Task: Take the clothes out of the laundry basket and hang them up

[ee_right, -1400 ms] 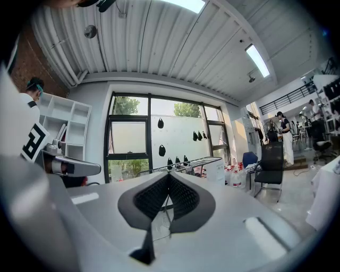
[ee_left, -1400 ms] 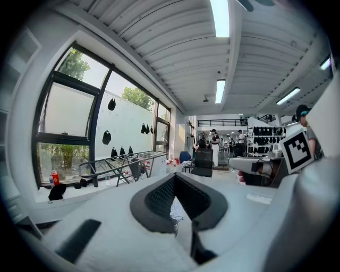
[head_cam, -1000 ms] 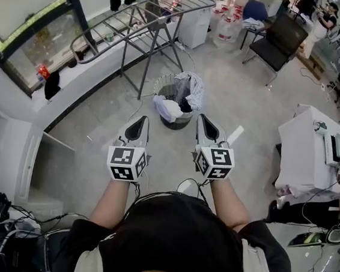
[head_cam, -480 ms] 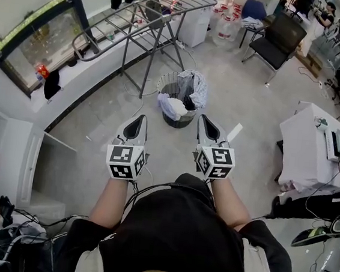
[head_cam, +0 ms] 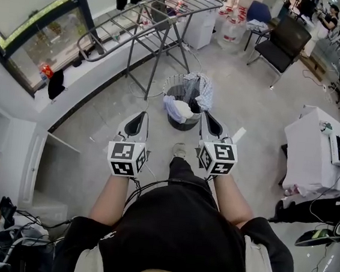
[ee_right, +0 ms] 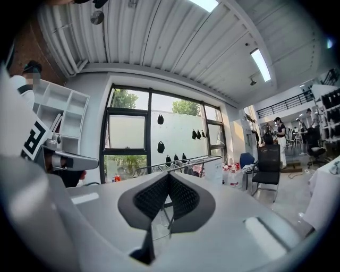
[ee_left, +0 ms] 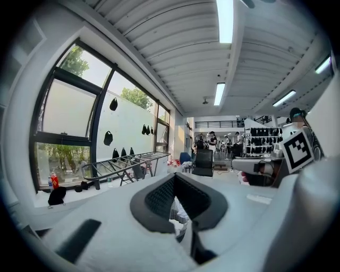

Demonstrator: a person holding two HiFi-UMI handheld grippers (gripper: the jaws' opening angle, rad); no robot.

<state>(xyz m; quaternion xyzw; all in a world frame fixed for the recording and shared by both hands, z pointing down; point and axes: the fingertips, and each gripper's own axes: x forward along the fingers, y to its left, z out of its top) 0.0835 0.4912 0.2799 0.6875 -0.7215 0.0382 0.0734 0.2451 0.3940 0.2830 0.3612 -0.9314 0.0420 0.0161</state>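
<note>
As the person has stepped forward over the last second, the stretch of smooth grey floor (head_cam: 252,105) between body and target has shortened, and a shoe (head_cam: 179,151) now shows. The metal-tube drying rack (head_cam: 152,22) stands beyond. The round wire-mesh laundry basket (head_cam: 173,83) sits on the floor just ahead of both claws, with soft, crumpled clothes (head_cam: 182,109) heaped inside and draped over its rim. On the left claw (head_cam: 140,116) and right claw (head_cam: 206,115) the ribbed dark pads are pressed together, pinching nothing. Judgement: approach phase, with no garment removed yet.
</note>
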